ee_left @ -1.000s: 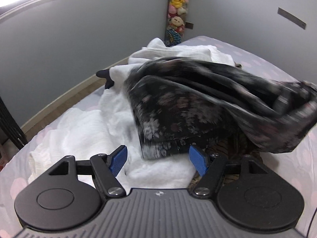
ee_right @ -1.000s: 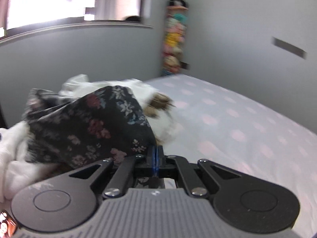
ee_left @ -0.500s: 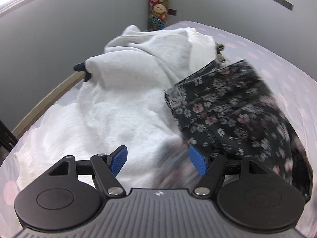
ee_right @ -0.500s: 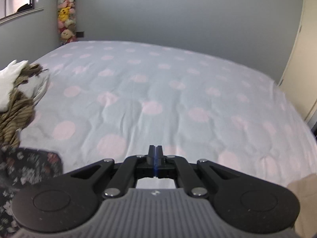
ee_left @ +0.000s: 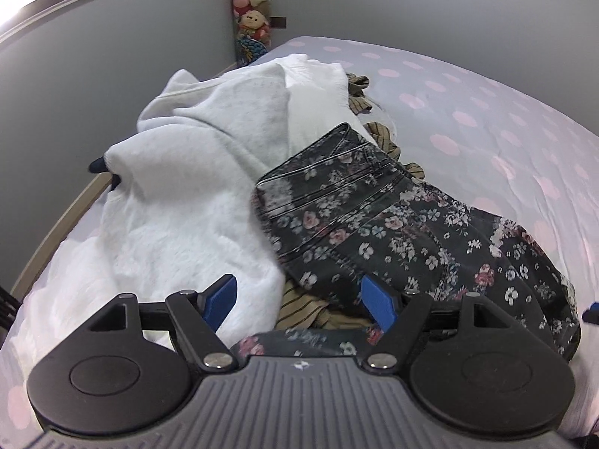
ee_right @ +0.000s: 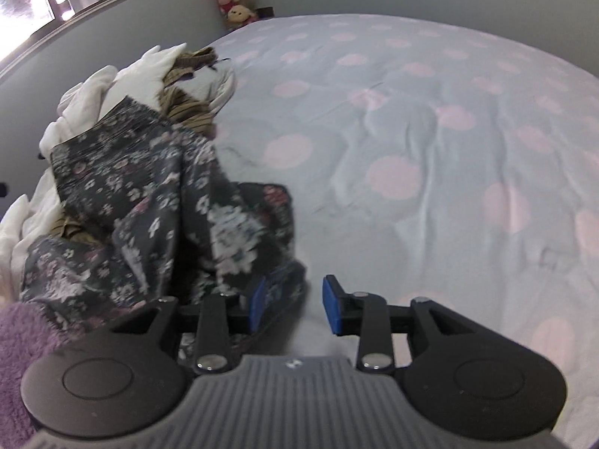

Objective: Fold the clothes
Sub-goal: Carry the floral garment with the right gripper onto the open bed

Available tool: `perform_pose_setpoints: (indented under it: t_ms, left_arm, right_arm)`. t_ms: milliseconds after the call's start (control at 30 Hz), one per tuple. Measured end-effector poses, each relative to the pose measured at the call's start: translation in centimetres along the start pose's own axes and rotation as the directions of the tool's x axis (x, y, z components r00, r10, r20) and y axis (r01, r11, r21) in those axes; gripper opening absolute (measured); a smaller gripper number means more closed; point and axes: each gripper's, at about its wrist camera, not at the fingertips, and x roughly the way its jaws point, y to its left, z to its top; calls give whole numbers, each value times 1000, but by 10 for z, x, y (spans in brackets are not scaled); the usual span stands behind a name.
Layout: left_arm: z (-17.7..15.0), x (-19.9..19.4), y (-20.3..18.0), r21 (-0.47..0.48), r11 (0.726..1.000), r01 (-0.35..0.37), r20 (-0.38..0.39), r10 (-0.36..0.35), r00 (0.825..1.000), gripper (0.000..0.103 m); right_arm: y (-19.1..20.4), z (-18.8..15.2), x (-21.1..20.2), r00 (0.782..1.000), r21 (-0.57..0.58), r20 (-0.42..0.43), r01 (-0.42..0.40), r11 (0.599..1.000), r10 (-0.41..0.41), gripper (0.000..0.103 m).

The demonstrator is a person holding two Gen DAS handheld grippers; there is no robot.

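Note:
A dark floral garment (ee_left: 393,224) lies crumpled on a pile of clothes on the bed; it also shows in the right wrist view (ee_right: 149,202). My left gripper (ee_left: 299,299) is open just above the pile, with the floral cloth and a striped brown garment (ee_left: 303,307) between and under its fingers. My right gripper (ee_right: 294,305) is open and empty; the floral cloth's edge lies against its left finger (ee_right: 258,303).
A white sweater (ee_left: 209,157) and other white clothes fill the pile's left side. The polka-dot bedsheet (ee_right: 430,131) stretches to the right. Grey walls and a hanging column of plush toys (ee_left: 251,7) stand behind. A purple fuzzy cloth (ee_right: 22,340) is at lower left.
My right gripper opened and let go of the floral garment, which dropped onto the pile beside the sheet. My left gripper moved in closer over the garment.

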Motion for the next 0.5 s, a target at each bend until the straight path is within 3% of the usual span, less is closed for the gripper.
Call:
perform_pose_setpoints:
  t_ms: [200, 400, 500]
  left_arm:
    - [21, 26, -32, 15, 997, 78, -14, -78, 997, 72]
    - [38, 53, -87, 103, 982, 160, -39, -157, 987, 72]
    - [43, 62, -107, 134, 976, 171, -59, -165, 985, 72]
  right_arm:
    - [2, 4, 1, 1000, 22, 12, -29, 999, 29, 51]
    - [12, 11, 8, 997, 31, 17, -77, 997, 77, 57]
    - [18, 12, 24, 999, 10, -26, -33, 999, 33, 56]
